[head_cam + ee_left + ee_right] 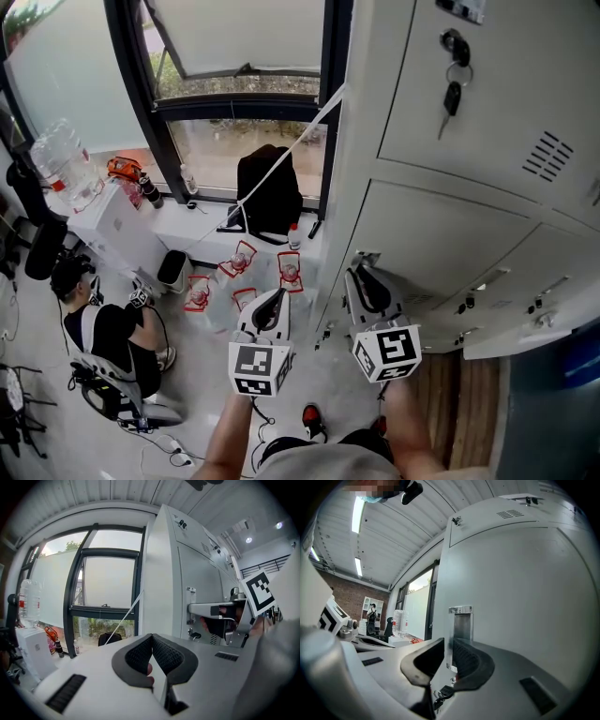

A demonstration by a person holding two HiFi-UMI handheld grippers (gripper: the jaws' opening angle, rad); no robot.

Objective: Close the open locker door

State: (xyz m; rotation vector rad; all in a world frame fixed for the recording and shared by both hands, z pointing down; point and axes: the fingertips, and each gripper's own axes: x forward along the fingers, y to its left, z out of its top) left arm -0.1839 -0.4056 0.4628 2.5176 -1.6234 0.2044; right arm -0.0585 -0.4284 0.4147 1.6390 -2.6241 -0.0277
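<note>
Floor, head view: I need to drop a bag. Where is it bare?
Bare floor between the seated person and the left tongs. Crowded toward the window: shrink-wrapped water bottles and a small bin.

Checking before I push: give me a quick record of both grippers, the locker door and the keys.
left gripper: jaws together, empty
right gripper: shut on latch plate
locker door: gripped at its latch edge, seems ajar
keys: hanging from lock higher up
</note>
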